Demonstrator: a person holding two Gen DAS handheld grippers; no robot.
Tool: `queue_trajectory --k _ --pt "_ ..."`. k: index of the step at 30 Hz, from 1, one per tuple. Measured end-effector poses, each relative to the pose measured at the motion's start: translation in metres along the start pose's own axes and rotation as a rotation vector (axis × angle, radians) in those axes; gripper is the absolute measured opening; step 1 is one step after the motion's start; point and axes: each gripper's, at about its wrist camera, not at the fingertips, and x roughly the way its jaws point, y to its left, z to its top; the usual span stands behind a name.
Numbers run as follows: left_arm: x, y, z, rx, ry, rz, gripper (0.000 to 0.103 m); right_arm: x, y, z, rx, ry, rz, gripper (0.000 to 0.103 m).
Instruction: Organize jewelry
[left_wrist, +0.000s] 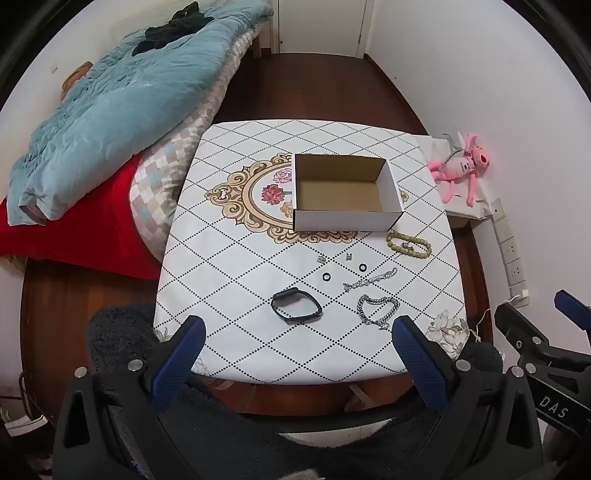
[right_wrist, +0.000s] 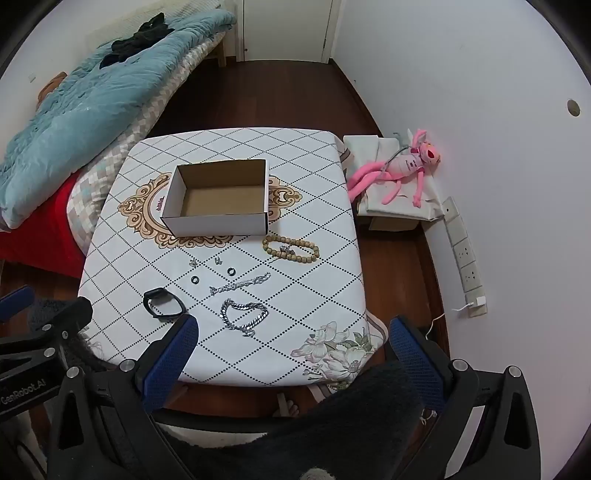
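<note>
With both the left gripper (left_wrist: 297, 332) and right gripper (right_wrist: 291, 332) spread wide and empty, the jewelry lying just before the box (left_wrist: 345, 192) is best lifted singly, the watch (left_wrist: 296, 305) perhaps first

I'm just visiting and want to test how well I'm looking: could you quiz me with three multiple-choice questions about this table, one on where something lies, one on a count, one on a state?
1. Where does the beaded bracelet lie?
A. inside the box
B. on the cloth, just in front of the box's right corner
C. on the floor

2. How many small black rings are on the cloth?
A. two
B. four
C. none

3. The cardboard box is:
A. closed
B. open and full
C. open and empty

Answers: 1 B, the beads rest on the tablecloth. 2 A, a pair lies side by side. 3 C, its bare floor shows.
</note>
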Motion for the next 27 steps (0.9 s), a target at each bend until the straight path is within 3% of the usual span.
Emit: queue_trajectory --k 27 --pt "-0.009 -0.006 0.003 0.032 -0.014 0.002 0.103 -0.005 -0.006 0.000 0.016 -0.002 0.004 0.103"
